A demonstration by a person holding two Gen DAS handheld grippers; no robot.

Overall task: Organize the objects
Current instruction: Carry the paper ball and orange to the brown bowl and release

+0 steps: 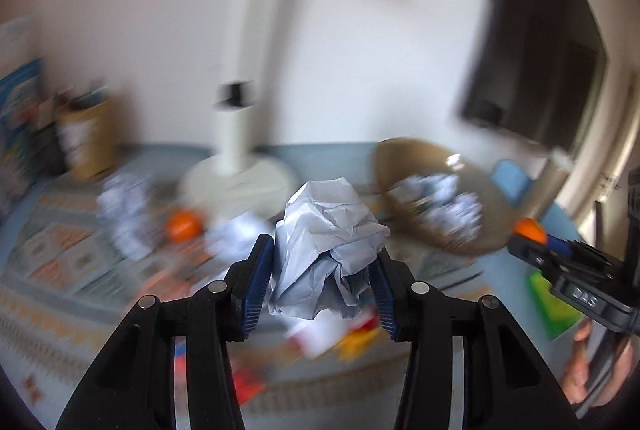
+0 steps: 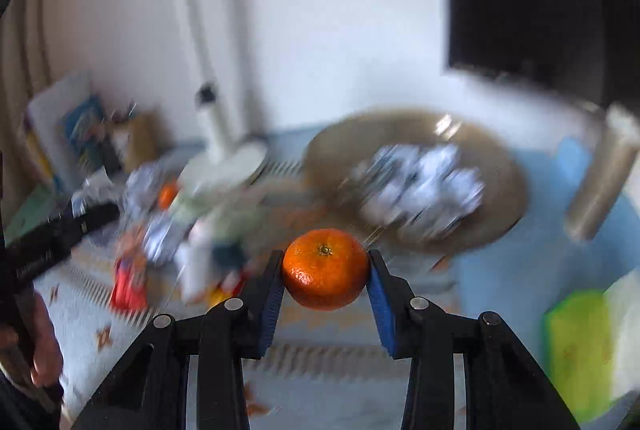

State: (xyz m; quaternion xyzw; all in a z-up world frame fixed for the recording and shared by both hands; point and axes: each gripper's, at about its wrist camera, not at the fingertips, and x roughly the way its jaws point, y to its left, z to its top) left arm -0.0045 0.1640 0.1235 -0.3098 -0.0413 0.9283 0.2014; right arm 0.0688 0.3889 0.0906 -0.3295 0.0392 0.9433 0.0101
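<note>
Both hands full, stuff could drop

Big brown bowl (image 2: 416, 174) sits far right w/ paper balls in it. Left gripper (image 1: 324, 266) squeezes a paper ball (image 1: 328, 246); it's soft & may slip out. Right gripper (image 2: 325, 270) pinches an orange (image 2: 325, 269) by its sides only; it's round, so a bump could roll it into the mess on the left.

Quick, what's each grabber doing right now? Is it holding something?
Left gripper: shut on a crumpled paper ball.
Right gripper: shut on an orange mandarin.
</note>
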